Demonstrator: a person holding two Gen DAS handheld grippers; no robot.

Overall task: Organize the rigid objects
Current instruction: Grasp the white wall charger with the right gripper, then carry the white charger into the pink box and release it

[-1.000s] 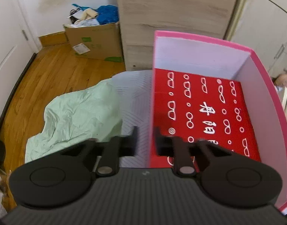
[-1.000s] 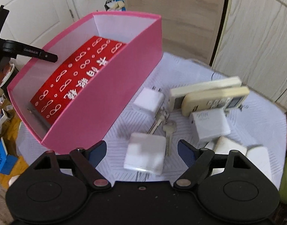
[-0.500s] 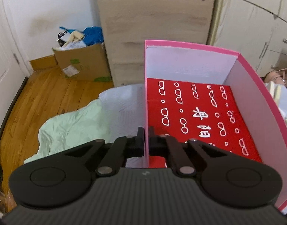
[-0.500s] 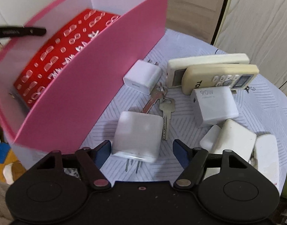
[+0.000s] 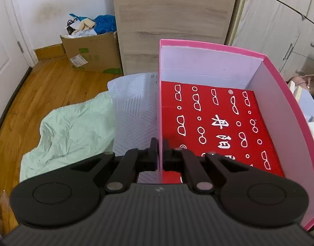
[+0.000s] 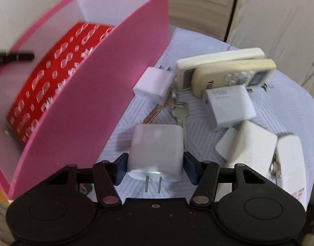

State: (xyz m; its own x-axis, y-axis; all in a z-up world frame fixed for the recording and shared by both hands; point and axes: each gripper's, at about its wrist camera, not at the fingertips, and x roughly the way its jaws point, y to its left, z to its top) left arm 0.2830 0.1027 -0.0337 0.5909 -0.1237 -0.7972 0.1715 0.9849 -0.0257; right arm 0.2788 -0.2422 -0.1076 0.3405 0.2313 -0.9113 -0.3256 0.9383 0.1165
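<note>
A pink box (image 5: 280,110) with a red patterned bottom stands on the table. My left gripper (image 5: 160,143) is shut on its thin left wall, one finger on each side. In the right wrist view the same box (image 6: 107,82) is at the left, with one left finger (image 6: 13,57) showing over it. A white plug charger (image 6: 157,145) lies prongs toward me between the jaws of my right gripper (image 6: 154,162). Those jaws are closing, and the blue pads sit just off its sides.
On the patterned tablecloth (image 6: 280,106) lie another white charger (image 6: 152,84), keys (image 6: 177,112), two cream remotes (image 6: 234,75), a 90W charger (image 6: 230,106) and more white adapters (image 6: 253,145). A green cloth (image 5: 74,127), a cardboard box (image 5: 91,53) and a wooden cabinet (image 5: 173,20) lie beyond.
My left gripper closed onto the box's left wall. The right gripper came down around the white charger and its jaws narrowed toward its sides. The box looms closer in the right wrist view.
</note>
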